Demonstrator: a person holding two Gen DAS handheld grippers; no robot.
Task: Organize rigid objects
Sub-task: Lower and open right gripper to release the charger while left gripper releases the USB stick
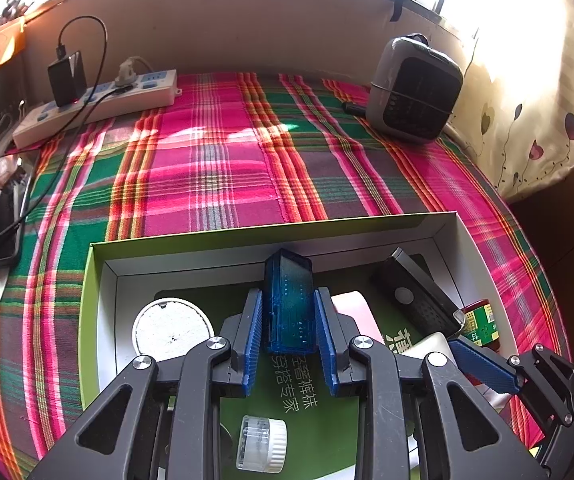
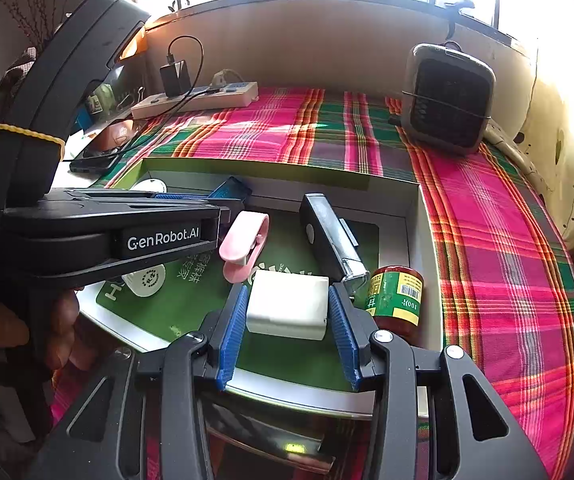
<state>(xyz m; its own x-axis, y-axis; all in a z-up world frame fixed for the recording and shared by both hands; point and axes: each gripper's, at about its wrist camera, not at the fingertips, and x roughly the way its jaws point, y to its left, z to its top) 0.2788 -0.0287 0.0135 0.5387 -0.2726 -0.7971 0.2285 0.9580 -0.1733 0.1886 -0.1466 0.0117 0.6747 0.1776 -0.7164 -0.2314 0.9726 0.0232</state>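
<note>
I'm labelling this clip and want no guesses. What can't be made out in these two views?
- White cap, left wrist view: partly hidden behind the left tool.
- Red jar, right wrist view: lower part hidden by the right tool; label print too small to read.
- Box, both views: near side covered by the tools.
- Window, both views: washed out by glare.
- Both grips: contact unclear.

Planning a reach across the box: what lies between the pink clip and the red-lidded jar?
In the right wrist view, the black rectangular device lies between the pink clip and the jar.
</note>
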